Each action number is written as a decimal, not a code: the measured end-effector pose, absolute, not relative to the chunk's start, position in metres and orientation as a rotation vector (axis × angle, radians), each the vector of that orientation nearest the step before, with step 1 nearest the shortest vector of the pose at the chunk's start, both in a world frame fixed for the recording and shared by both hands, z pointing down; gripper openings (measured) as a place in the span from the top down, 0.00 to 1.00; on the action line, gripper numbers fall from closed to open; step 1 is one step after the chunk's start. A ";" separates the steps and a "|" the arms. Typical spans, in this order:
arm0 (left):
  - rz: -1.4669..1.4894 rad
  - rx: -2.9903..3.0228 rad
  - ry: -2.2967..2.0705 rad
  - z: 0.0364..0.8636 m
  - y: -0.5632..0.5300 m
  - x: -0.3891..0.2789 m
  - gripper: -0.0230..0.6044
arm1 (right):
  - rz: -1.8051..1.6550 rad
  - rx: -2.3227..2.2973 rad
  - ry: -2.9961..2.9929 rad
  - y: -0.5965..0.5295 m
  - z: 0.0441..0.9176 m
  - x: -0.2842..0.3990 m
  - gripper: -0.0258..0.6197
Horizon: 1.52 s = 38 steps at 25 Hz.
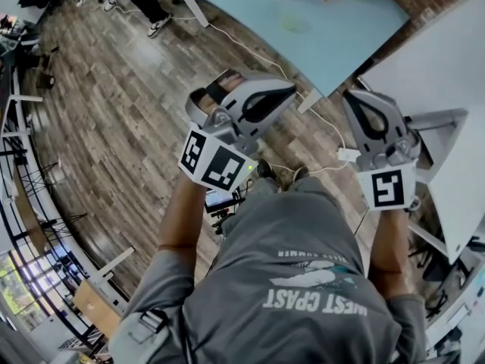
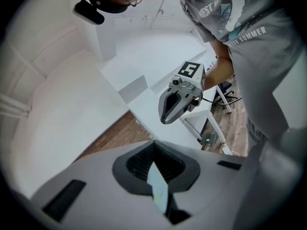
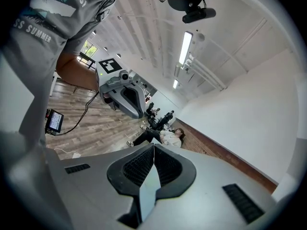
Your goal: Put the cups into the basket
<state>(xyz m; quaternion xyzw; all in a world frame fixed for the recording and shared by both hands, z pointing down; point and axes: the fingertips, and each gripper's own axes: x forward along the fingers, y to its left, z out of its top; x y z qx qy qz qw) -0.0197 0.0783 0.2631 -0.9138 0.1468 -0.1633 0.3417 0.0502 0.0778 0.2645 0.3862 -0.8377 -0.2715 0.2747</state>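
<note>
The left gripper point(image 2: 153, 146) and right gripper point(image 3: 153, 147) are both pressed together, empty. They hover above the wooden floor point(image 1: 114, 89), near a light-blue desk point(image 1: 318, 44).

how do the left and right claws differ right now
The left claw leans over sideways, toward the right claw, which points more nearly ahead. The left claw hangs over the wood floor; the right claw is beside the white table. Both are shut, with nothing between their jaws.
</note>
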 end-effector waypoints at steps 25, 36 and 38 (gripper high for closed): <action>-0.611 -2.341 0.486 0.280 -0.003 0.064 0.97 | -0.841 0.876 -2.263 -0.019 0.291 0.126 0.94; -0.600 -2.345 0.467 0.276 -0.033 0.061 0.97 | -0.811 0.890 -2.269 -0.049 0.289 0.125 0.94; -0.594 -2.349 0.453 0.277 -0.042 0.059 0.97 | -0.799 0.905 -2.260 -0.058 0.290 0.124 0.94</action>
